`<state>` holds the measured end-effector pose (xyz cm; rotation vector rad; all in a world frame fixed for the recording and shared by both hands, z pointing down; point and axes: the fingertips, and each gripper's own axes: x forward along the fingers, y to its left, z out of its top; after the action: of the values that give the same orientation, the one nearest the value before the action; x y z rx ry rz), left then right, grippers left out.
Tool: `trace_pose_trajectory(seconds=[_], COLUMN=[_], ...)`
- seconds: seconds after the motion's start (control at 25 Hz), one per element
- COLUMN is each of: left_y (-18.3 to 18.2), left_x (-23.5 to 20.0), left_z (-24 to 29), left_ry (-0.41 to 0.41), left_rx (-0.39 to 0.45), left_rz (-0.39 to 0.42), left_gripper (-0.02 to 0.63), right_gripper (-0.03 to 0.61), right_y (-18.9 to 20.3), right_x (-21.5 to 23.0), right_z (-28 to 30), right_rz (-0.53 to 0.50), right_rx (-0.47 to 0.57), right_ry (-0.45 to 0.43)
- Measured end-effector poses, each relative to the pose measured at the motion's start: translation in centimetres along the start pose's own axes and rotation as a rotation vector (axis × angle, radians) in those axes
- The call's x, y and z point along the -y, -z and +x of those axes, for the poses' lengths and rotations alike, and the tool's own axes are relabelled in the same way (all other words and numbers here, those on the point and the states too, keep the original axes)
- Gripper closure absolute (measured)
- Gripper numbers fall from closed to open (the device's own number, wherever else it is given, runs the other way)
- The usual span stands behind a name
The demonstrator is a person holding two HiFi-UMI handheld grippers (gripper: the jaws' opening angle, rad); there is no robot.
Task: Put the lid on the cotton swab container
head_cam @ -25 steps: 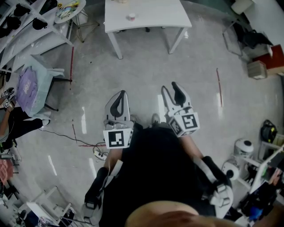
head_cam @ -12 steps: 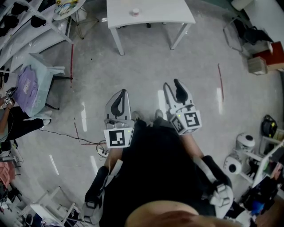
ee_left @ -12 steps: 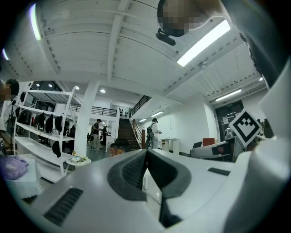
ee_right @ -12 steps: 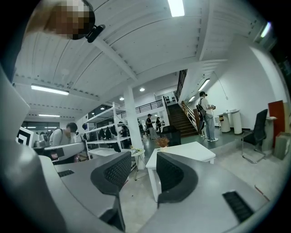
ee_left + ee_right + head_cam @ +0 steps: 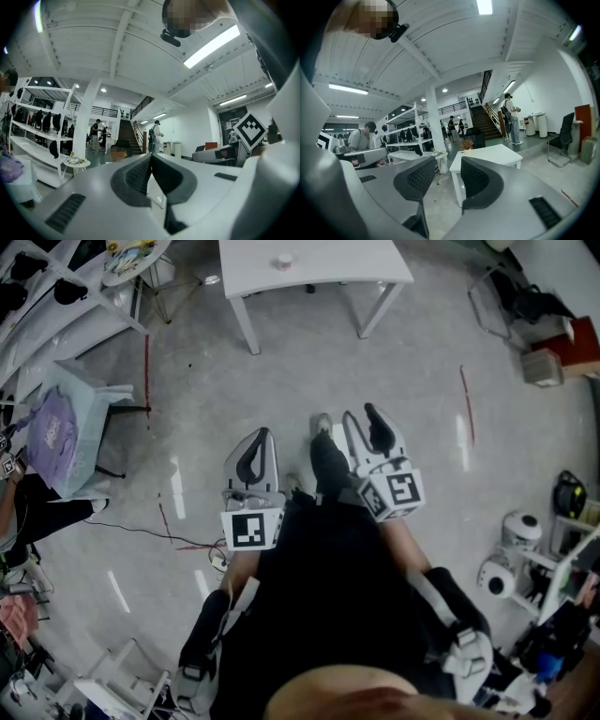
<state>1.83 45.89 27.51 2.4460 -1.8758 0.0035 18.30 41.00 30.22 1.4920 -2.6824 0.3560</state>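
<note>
Sitting far off on the white table (image 5: 328, 266), a small round container (image 5: 282, 261), well apart from both grippers, left gripper (image 5: 260, 439) squeezed tight on nothing, right gripper (image 5: 361, 418) with jaws apart and empty, grey floor (image 5: 422, 362) below.

Left gripper (image 5: 255, 448): held level ahead of the torso; jaws pressed together, nothing between them.
Right gripper (image 5: 364, 430): tipped slightly downward; jaws stand apart, holding nothing.
Marker cubes: left marker cube (image 5: 251, 530) and right marker cube (image 5: 395, 493) sit just behind the jaws.
Forearms: left forearm (image 5: 202, 645) and right forearm (image 5: 448, 607) run back from the cubes on either side of the torso.
</note>
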Motion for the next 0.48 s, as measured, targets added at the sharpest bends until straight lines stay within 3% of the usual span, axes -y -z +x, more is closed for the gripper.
trace_pose_trajectory(seconds=[0.24, 0.48], left_y=[0.2, 0.1], left_x=[-2.3, -5.4], left_z=[5.2, 14.2], left_ry=[-0.006, -0.018], left_rx=[0.016, -0.001], left_rz=[0.009, 0.012], left_gripper=[0.609, 0.609], right_gripper=[0.425, 0.425], right_y=[-0.2, -2.4], right_x=[2.1, 6.0], right_z=[6.1, 14.7], right_rz=[0.005, -0.009], right_rx=[0.005, 0.000], right_ry=[-0.008, -0.038])
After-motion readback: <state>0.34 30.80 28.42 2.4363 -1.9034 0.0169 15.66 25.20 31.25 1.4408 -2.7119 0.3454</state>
